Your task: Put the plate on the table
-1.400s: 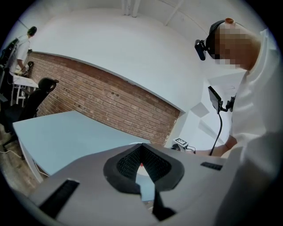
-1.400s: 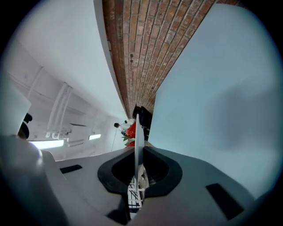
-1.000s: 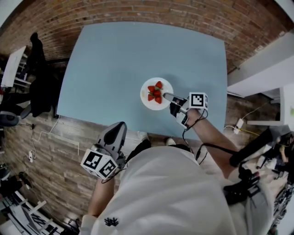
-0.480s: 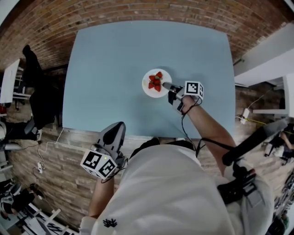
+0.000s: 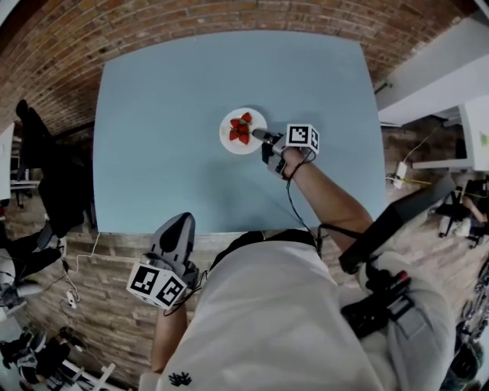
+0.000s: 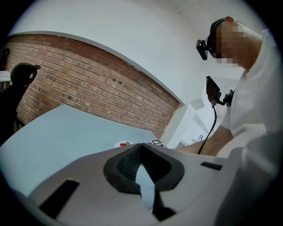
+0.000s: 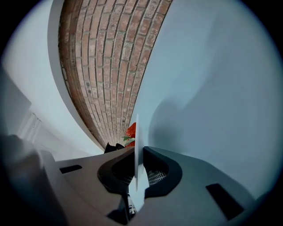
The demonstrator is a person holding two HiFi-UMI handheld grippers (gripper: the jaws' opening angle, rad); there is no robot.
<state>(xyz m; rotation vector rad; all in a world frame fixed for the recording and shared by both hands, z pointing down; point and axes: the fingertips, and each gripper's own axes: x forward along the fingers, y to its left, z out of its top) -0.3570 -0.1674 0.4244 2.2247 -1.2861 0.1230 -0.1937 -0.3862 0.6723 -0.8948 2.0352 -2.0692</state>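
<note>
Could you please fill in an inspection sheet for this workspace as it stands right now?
Surface: light blue table, bare apart from the plate.
Job's things: white plate carrying strawberries, over the middle of the table; cannot tell whether it rests on the table.
Clutter: nothing seen on the table.
Grippers: right gripper clamped on the plate's rim; left gripper at the table's near edge, jaws together, empty.
Cables: black cable runs from the right gripper along the forearm; loose cables on the floor at left.
Surroundings: brick wall beyond the far edge.
</note>
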